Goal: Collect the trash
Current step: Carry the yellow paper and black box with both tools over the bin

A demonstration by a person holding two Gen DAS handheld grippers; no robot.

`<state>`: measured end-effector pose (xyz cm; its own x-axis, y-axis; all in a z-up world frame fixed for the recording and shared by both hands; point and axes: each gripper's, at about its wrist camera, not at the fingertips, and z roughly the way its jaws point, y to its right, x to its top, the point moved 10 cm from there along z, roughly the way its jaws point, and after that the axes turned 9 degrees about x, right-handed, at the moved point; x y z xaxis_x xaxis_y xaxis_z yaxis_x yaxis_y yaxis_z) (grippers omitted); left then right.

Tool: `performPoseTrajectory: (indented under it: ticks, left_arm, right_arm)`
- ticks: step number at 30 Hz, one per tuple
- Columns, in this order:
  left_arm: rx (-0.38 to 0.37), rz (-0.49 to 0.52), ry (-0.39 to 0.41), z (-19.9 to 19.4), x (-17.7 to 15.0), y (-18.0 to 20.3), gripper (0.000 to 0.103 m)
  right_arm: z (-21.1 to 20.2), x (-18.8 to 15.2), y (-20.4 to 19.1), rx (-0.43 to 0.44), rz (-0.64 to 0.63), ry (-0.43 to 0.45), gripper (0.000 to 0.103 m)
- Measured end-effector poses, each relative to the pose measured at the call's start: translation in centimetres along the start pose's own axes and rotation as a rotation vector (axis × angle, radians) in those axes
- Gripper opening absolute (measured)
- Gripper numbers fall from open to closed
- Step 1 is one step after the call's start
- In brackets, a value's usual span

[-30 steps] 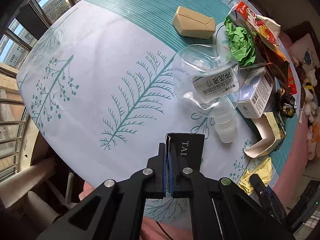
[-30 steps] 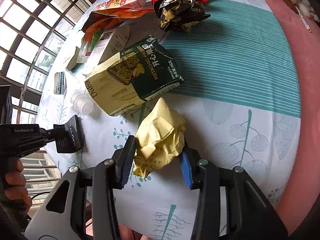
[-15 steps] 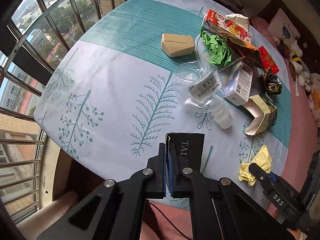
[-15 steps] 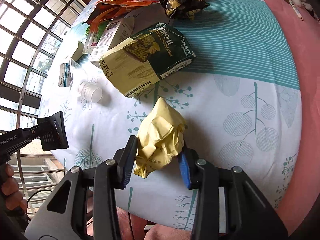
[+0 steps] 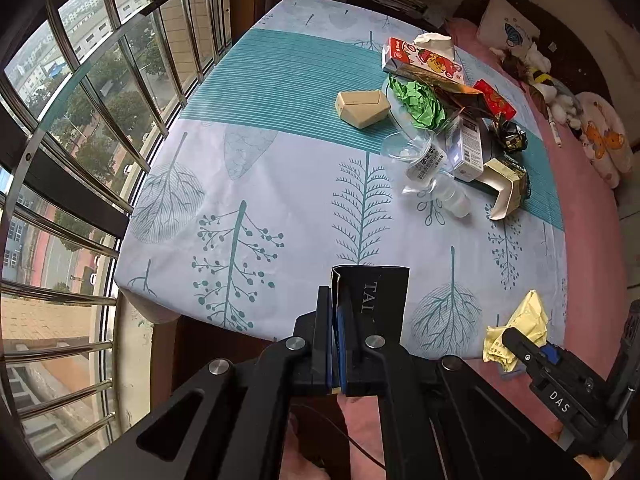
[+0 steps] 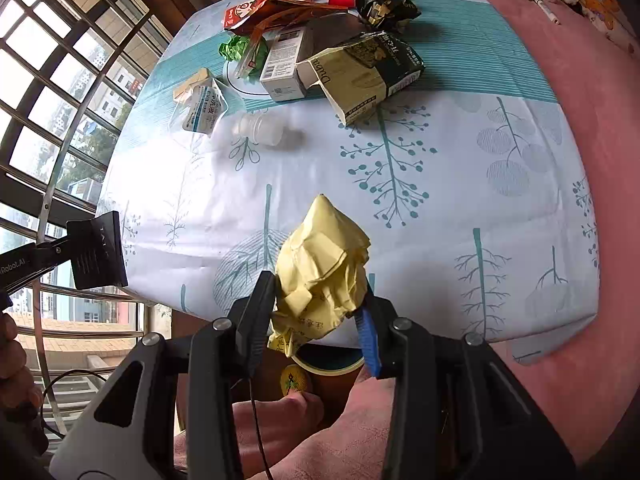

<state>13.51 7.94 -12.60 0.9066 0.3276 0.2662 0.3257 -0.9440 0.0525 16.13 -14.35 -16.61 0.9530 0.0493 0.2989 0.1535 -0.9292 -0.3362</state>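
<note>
My left gripper (image 5: 339, 312) is shut on a flat black packet (image 5: 378, 294) with white lettering, held above the near edge of the table (image 5: 280, 184). The same black packet (image 6: 96, 254) shows at the left of the right wrist view. My right gripper (image 6: 320, 300) is shut on a crumpled yellow paper ball (image 6: 322, 270), lifted over the table's front edge. That yellow paper ball (image 5: 518, 326) appears at the lower right of the left wrist view. More trash lies in a pile (image 6: 320, 52) at the far side of the table.
The pile holds a crushed clear bottle (image 5: 428, 168), green paper (image 5: 416, 102), a beige box (image 5: 362, 108), cartons and wrappers. A round tub rim (image 6: 328, 360) shows below the table edge. Barred windows (image 5: 80, 120) stand at the left. A pink bed (image 6: 580, 60) lies to the right.
Both grippers have pulled back and up from the pile toward the table's near edge, each still carrying its piece. The table now looks farther away in both views.
</note>
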Motion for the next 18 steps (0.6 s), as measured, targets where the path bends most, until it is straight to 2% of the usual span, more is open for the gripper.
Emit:
performPoseTrajectory:
  ticks: [5, 11, 18]
  left_arm:
    - [-0.023, 0.091, 0.040, -1.6, -1.4, -1.5, 0.002]
    - [-0.053, 0.189, 0.075, -2.9, -4.0, -2.3, 0.002]
    - [-0.081, 0.278, 0.034, -2.2, -9.0, -0.9, 0.002]
  right_arm:
    - [-1.8, -3.9, -1.7, -0.023, 0.066, 0.067, 0.035]
    - [-2.9, -8.3, -4.0, -0.058, 0.081, 0.095, 0.035]
    - [-3.2, -13.2, -4.1, -0.106, 0.085, 0.060, 0.035]
